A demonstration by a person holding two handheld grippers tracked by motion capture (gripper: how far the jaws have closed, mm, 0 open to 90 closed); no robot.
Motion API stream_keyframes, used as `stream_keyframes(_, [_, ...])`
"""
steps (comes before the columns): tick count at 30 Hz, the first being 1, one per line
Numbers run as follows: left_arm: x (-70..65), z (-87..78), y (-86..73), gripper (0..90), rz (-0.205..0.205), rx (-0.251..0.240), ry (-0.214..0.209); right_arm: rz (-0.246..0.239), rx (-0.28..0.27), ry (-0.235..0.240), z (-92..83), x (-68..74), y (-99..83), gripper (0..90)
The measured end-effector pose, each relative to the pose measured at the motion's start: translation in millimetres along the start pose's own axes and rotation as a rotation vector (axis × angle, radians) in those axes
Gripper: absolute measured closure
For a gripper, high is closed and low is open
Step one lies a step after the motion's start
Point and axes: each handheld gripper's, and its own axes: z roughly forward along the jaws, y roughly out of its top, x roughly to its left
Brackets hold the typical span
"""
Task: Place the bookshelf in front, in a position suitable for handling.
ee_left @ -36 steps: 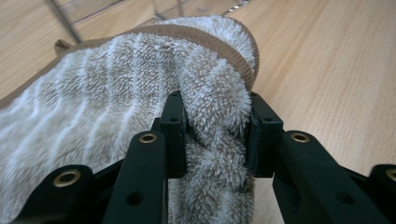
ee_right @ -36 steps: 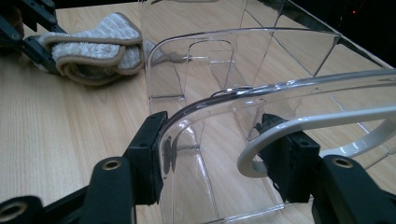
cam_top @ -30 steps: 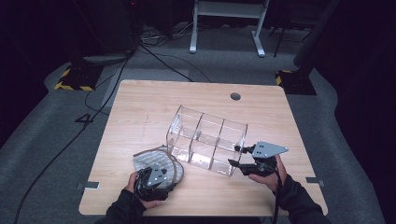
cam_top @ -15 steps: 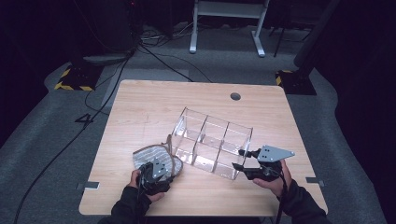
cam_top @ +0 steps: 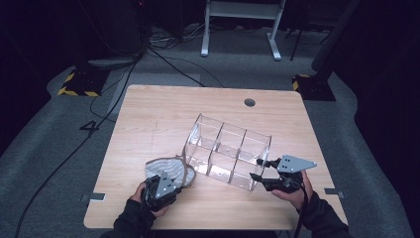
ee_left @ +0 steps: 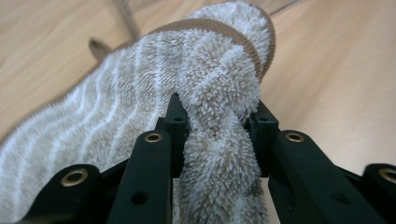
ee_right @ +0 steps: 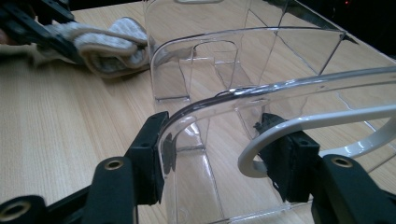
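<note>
A dim room with grey carpet (cam_top: 59,163), trailing black cables (cam_top: 163,59) and a white stand (cam_top: 237,20) surrounds a pale wood tabletop (cam_top: 163,119) with a round hole (cam_top: 249,102) near its far edge. A clear three-compartment organizer (cam_top: 225,151) sits right of centre, the right gripper (cam_top: 260,169) straddling its near end wall, contact unclear. At the near-left edge, the left gripper (cam_top: 171,174), jaws just closing, pinches a fold of striped grey towel (ee_left: 140,88).
</note>
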Motion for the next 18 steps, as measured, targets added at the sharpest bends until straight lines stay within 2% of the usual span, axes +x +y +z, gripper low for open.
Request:
stream_keyframes(2, [-2.1,-3.6,6.0,69.3,0.008,-0.048,-0.021,0.002,-0.001,0.002,0.2,-0.1,0.0,45.6])
stream_keyframes(4, [-3.0,-6.2,13.3,69.3,0.021,-0.074,-0.025,0.002,0.000,0.001,0.3,0.1,0.1,45.6])
stream_keyframes(5, [-3.7,-7.7,16.7,69.3,0.026,-0.094,0.000,0.002,0.001,0.000,0.2,0.1,0.1,45.6])
stream_keyframes(6, [-4.0,-8.6,19.1,68.5,0.014,-0.109,0.027,0.002,0.000,0.001,0.0,0.2,-0.1,45.6])
stream_keyframes(8, [-1.6,-8.1,25.8,67.7,0.023,-0.086,0.009,0.001,0.000,0.001,-0.1,0.5,-0.2,45.6])
stream_keyframes(9, [-1.0,-7.8,28.3,65.8,0.016,-0.080,0.014,0.002,0.002,0.001,-0.2,1.1,0.1,45.6])
stream_keyframes(10, [1.1,-7.4,31.4,65.8,0.003,-0.072,0.000,0.002,0.002,0.001,-0.2,1.1,0.1,45.6])
stream_keyframes(12, [3.1,-7.6,35.6,64.7,-0.012,-0.091,0.032,0.003,0.003,0.001,0.1,1.2,0.3,45.6])
stream_keyframes(14, [7.3,-8.4,39.2,65.0,-0.032,-0.109,0.027,0.001,0.003,0.001,0.0,1.3,0.2,45.6])
stream_keyframes(16, [9.9,-8.6,47.0,68.0,0.008,-0.111,0.028,0.001,0.003,0.002,0.0,1.4,0.2,45.6])
stream_keyframes(18, [10.0,-7.4,52.6,70.0,0.029,-0.112,0.032,0.000,0.005,0.003,0.3,1.4,0.4,45.6])
